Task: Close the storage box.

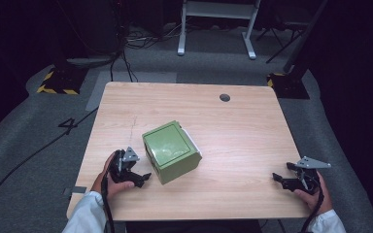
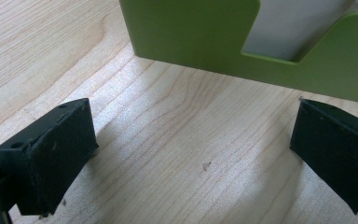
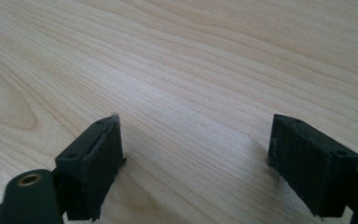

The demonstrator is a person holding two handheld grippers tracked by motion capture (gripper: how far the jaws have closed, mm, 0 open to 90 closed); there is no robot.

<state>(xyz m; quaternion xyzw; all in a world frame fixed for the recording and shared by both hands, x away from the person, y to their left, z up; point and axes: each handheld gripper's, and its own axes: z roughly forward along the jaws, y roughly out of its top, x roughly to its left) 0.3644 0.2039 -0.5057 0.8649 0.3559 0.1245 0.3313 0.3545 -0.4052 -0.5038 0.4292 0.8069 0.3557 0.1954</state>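
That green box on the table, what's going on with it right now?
A person sits at a wooden table holding a claw in each hand. The green box stands near the middle of the table, and nothing grips it. The left claw is open, low over the table, right beside the box, pointing at the side with a cutout. The right claw is also open and empty, near the table's right edge, well apart from the box.

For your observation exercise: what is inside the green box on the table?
The green box has a side cut-out; through it, the left gripper view shows a pale grey inner surface. Nothing else can be made out there, and its closed top and walls hide the rest of the interior.
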